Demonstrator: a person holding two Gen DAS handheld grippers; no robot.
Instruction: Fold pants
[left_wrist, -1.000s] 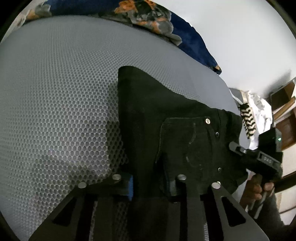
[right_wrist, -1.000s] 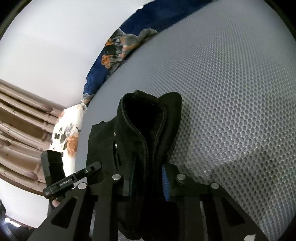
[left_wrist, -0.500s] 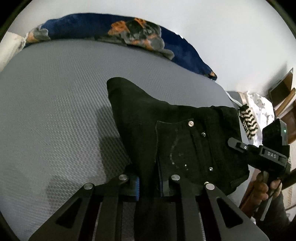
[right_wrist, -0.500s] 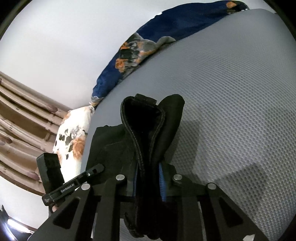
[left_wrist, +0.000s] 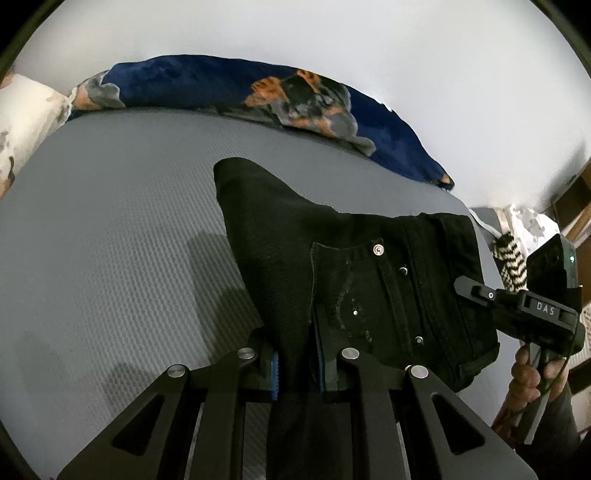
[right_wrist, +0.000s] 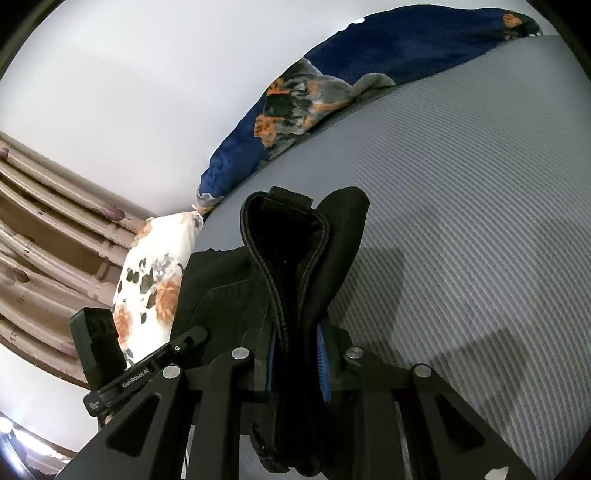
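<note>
Both claws are clamped on the black pants (left_wrist: 369, 280), so the job is mid-carry, not done. Left claw (left_wrist: 298, 363) has its jaws nearly shut w/ a bunched strip of black cloth pinched between the blue pads; its jaws were just closing down on that cloth, and the cloth sits right between them. Right claw (right_wrist: 295, 363) is likewise narrow, gripping a thick wad incl. the stitched waistband edge, which loops up ahead of the fingers. In the left wrist view the waist end w/ metal button, rivets and a pocket hangs lifted off the grey bed (left_wrist: 110, 229), spread between the two claws; the right claw's body and the person's hand (left_wrist: 532, 373) on its handle show at the right edge. Looks like the pants are already doubled at least once, since layers stack inside the right grip, but can't tell how many folds, or where the legs are: they drop below the frame. Left to do, by my read: lay the bundle down on the bed, make whatever last fold is needed, smooth it, let go w/ both claws. Blue floral blanket (left_wrist: 258, 88) and a floral pillow (right_wrist: 155, 273) sit at the far edge of the bed, well apart from the pants, so the landing area appears free.
</note>
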